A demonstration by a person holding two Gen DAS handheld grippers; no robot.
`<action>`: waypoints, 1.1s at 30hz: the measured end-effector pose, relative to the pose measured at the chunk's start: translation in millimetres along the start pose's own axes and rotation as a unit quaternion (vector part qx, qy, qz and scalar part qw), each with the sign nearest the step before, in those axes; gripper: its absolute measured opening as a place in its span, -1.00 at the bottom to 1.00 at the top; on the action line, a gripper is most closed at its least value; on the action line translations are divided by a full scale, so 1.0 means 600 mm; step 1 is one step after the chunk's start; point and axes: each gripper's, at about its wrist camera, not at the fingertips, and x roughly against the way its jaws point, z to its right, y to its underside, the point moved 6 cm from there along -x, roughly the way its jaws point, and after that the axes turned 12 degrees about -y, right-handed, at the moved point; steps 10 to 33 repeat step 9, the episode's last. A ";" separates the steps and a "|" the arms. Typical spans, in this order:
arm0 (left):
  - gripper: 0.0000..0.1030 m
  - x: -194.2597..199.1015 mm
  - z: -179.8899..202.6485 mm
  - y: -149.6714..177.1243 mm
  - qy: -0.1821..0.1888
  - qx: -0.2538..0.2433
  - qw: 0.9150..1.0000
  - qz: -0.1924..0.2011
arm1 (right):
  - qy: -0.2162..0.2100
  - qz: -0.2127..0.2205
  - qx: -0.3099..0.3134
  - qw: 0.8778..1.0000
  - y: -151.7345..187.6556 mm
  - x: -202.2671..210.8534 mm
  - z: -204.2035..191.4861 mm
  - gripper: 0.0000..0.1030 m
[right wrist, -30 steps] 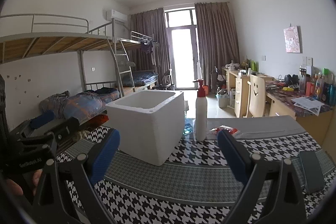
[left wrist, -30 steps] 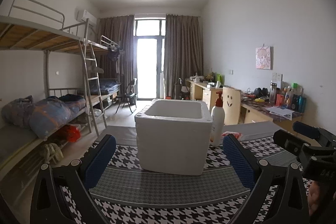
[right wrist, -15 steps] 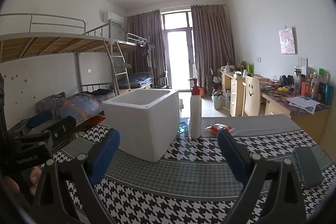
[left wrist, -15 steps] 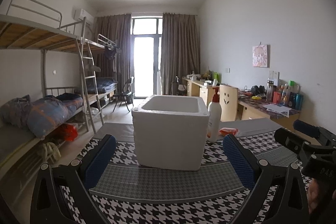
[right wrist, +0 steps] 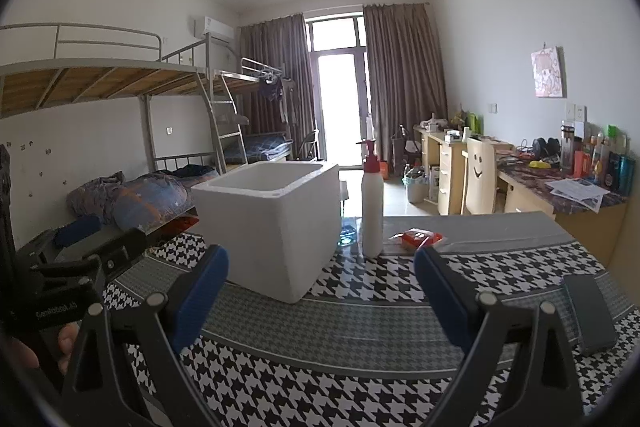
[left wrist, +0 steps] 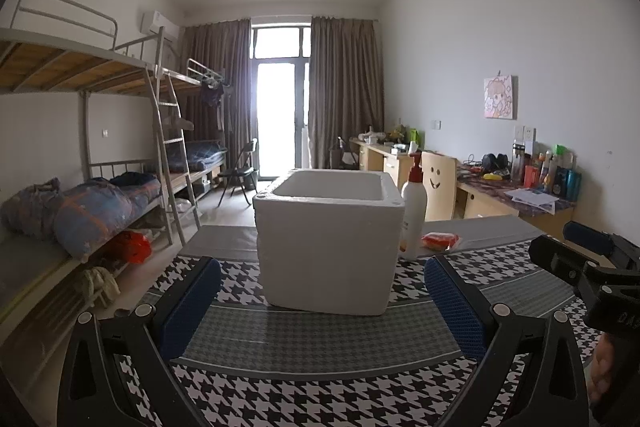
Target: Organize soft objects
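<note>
Foam box (left wrist: 326, 241) nearer left claw (left wrist: 322, 301)

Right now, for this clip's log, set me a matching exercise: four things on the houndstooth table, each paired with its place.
Things:
1. white foam box
2. white pump bottle with red top
3. red-orange flat packet
4. dark flat rectangular slab

Places:
A. lying just right of the bottle
B. near the table's right edge
C. standing beside the box's right side
D. middle of the table, open top

Pairs: 1-D, 2-C, 3-A, 4-B
</note>
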 end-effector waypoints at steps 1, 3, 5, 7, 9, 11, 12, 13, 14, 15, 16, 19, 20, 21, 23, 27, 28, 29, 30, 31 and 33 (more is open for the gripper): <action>0.98 0.001 0.001 0.001 0.001 -0.001 1.000 0.000 | 0.001 0.000 0.000 1.000 0.000 0.000 0.000 0.87; 0.98 0.002 0.001 0.001 0.003 -0.002 1.000 0.000 | 0.001 -0.001 0.001 1.000 0.001 0.000 0.001 0.87; 0.98 0.001 -0.001 0.000 0.003 -0.001 1.000 0.000 | 0.003 -0.003 0.002 1.000 0.001 0.000 0.002 0.87; 0.98 0.002 -0.002 0.000 0.006 -0.002 1.000 0.000 | 0.002 -0.003 0.001 1.000 0.003 0.000 0.002 0.87; 0.98 0.003 -0.001 -0.001 0.008 -0.004 1.000 0.001 | 0.004 -0.004 0.001 1.000 0.003 0.000 0.003 0.87; 0.98 0.003 -0.001 -0.001 0.008 -0.004 1.000 0.001 | 0.004 -0.004 0.001 1.000 0.003 0.000 0.003 0.87; 0.98 0.003 -0.001 -0.001 0.008 -0.004 1.000 0.001 | 0.004 -0.004 0.001 1.000 0.003 0.000 0.003 0.87; 0.98 0.003 -0.001 -0.001 0.008 -0.004 1.000 0.001 | 0.004 -0.004 0.001 1.000 0.003 0.000 0.003 0.87; 0.98 0.003 -0.001 -0.001 0.008 -0.004 1.000 0.001 | 0.004 -0.004 0.001 1.000 0.003 0.000 0.003 0.87; 0.98 0.003 -0.001 -0.001 0.008 -0.004 1.000 0.001 | 0.004 -0.004 0.001 1.000 0.003 0.000 0.003 0.87; 0.98 0.003 -0.001 -0.001 0.008 -0.004 1.000 0.001 | 0.004 -0.004 0.001 1.000 0.003 0.000 0.003 0.87; 0.98 0.003 -0.001 -0.001 0.008 -0.004 1.000 0.001 | 0.004 -0.004 0.001 1.000 0.003 0.000 0.003 0.87; 0.98 0.003 -0.001 -0.001 0.008 -0.004 1.000 0.001 | 0.004 -0.004 0.001 1.000 0.003 0.000 0.003 0.87; 0.98 0.003 -0.001 -0.001 0.008 -0.004 1.000 0.001 | 0.004 -0.004 0.001 1.000 0.003 0.000 0.003 0.87; 0.98 0.003 -0.001 -0.001 0.008 -0.004 1.000 0.001 | 0.004 -0.004 0.001 1.000 0.003 0.000 0.003 0.87; 0.98 0.003 -0.001 -0.001 0.008 -0.004 1.000 0.001 | 0.004 -0.004 0.001 1.000 0.003 0.000 0.003 0.87; 0.98 0.003 -0.001 -0.001 0.008 -0.004 1.000 0.001 | 0.004 -0.004 0.001 1.000 0.003 0.000 0.003 0.87; 0.98 0.003 -0.001 -0.001 0.008 -0.004 1.000 0.001 | 0.004 -0.004 0.001 1.000 0.003 0.000 0.003 0.87; 0.98 0.003 -0.001 -0.001 0.008 -0.004 1.000 0.001 | 0.004 -0.004 0.001 1.000 0.003 0.000 0.003 0.87; 0.98 0.003 -0.001 -0.001 0.008 -0.004 1.000 0.001 | 0.004 -0.004 0.001 1.000 0.003 0.000 0.003 0.87; 0.98 0.003 -0.001 -0.001 0.008 -0.004 1.000 0.001 | 0.004 -0.004 0.001 1.000 0.003 0.000 0.003 0.87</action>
